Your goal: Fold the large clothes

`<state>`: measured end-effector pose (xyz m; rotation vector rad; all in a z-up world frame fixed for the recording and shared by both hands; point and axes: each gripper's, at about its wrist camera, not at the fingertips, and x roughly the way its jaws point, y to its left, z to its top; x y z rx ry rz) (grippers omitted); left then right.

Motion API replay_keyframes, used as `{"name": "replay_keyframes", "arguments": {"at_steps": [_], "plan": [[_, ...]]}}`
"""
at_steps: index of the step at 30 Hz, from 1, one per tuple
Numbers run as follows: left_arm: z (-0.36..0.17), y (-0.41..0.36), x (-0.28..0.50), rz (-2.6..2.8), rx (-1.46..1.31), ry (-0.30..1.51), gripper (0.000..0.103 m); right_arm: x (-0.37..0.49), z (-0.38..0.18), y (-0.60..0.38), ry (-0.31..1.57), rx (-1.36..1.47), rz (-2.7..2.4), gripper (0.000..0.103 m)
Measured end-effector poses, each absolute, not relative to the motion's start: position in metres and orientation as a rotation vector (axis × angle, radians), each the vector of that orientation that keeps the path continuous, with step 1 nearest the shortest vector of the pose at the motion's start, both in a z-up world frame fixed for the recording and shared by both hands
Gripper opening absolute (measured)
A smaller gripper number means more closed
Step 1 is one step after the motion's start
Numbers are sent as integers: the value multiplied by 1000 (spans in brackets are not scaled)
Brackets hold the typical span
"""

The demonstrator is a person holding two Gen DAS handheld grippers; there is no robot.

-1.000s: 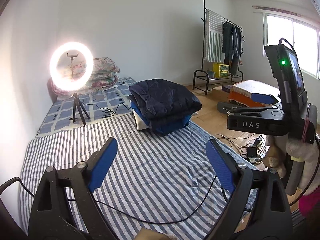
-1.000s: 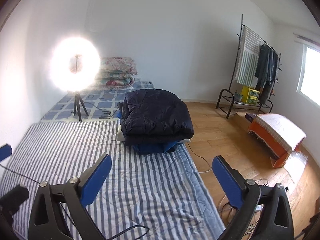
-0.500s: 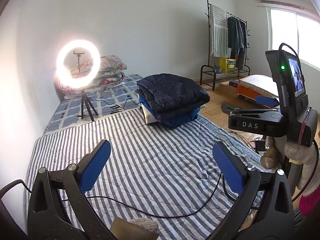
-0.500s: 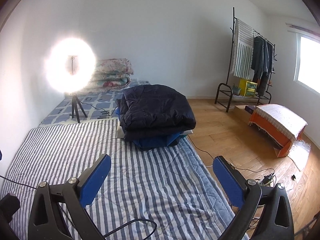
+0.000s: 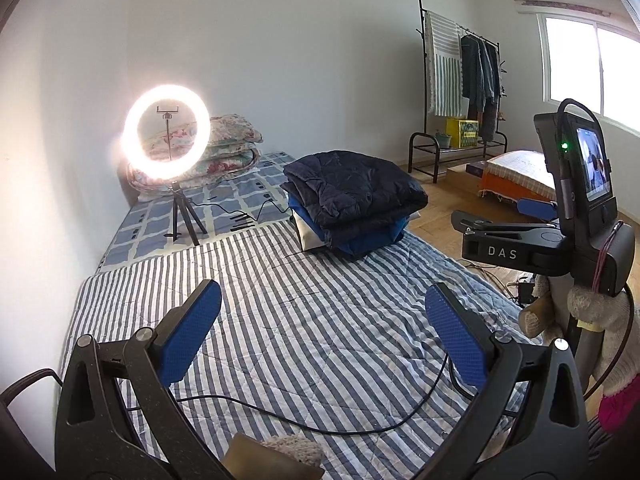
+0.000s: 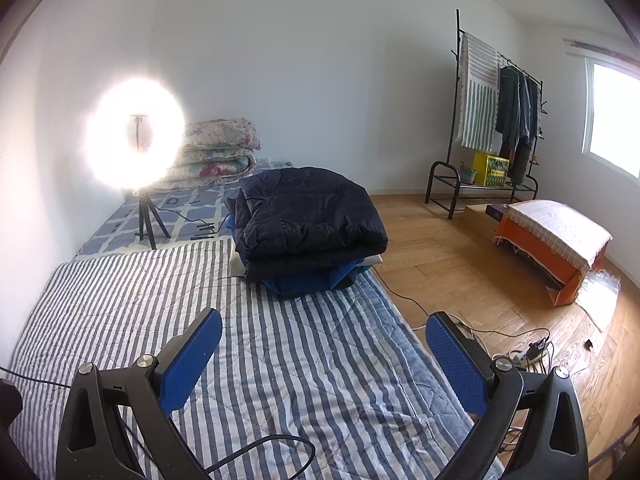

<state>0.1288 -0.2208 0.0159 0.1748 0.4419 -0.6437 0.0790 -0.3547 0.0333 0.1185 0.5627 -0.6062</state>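
Observation:
A stack of folded clothes, a dark navy quilted jacket (image 5: pixel 352 188) on top of blue and white garments, lies at the far end of the striped bedspread (image 5: pixel 304 320); it also shows in the right wrist view (image 6: pixel 304 216). My left gripper (image 5: pixel 320 312) is open and empty, held above the bedspread, well short of the stack. My right gripper (image 6: pixel 324 340) is open and empty, over the bedspread's right side (image 6: pixel 280 360). The right gripper's body with its screen (image 5: pixel 560 220) shows at the right of the left wrist view.
A lit ring light on a tripod (image 5: pixel 168 136) stands on the patterned mat behind the bedspread, with folded floral quilts (image 5: pixel 228 148) beyond. A black cable (image 5: pixel 320 428) crosses the near bedspread. A clothes rack (image 6: pixel 496 120), an orange box (image 6: pixel 552 248) and floor cables (image 6: pixel 532 352) are on the right.
Both grippers have tilted and drawn back a little, so the stack sits slightly farther and higher in view. Both stay open and empty.

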Motion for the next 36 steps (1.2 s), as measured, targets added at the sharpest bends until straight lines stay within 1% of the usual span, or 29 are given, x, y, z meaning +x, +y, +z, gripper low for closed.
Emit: {"name": "replay_keyframes", "arguments": {"at_steps": [36], "plan": [[23,-227,132,-671,148,440,103,82,29,-352,570,110,-600,103]]}}
